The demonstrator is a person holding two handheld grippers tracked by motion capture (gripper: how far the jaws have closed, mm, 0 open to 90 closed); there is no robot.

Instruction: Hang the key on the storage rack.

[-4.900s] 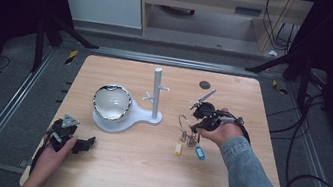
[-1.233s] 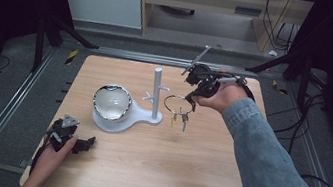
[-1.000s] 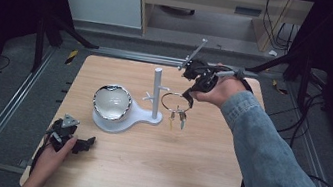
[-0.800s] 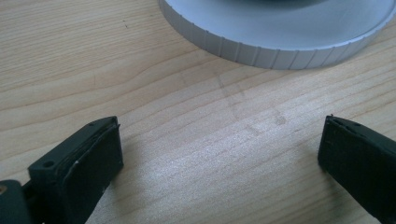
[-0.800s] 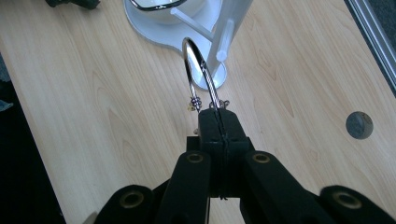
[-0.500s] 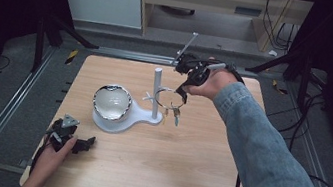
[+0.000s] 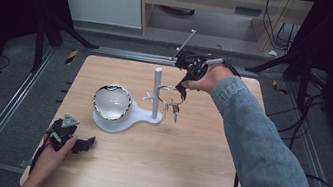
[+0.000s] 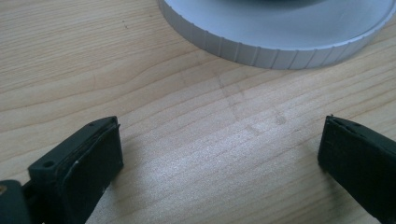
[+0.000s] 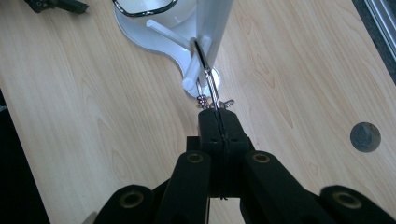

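At 7 o'clock on the wooden table [image 7: 181,177], nearest the person, the left gripper [image 7: 76,144] is being rested on the wood by the left hand [image 7: 49,158]. Its jaws are being kept wide apart with nothing between them, bare wood showing in the left gripper view, and the ribbed rim of the white stand base [image 8: 280,44] is being seen just beyond.

Farther out, near centre, the white stand [image 7: 123,117] is being occupied by a shiny bowl-shaped dish [image 7: 111,101] at its 9 o'clock side, with the upright post [image 7: 156,92] and side pegs [image 9: 168,30] at 3 o'clock.

Farthest, at 1 o'clock, the right gripper [image 7: 181,87] is being held by the right hand [image 7: 205,77]. Its jaws are being pressed together on the key ring [image 7: 168,94], the ring being held right against the post beside a peg. Keys [image 7: 173,110] are being left dangling below the ring, above the table. A dark round hole [image 9: 364,136] is being seen in the tabletop.
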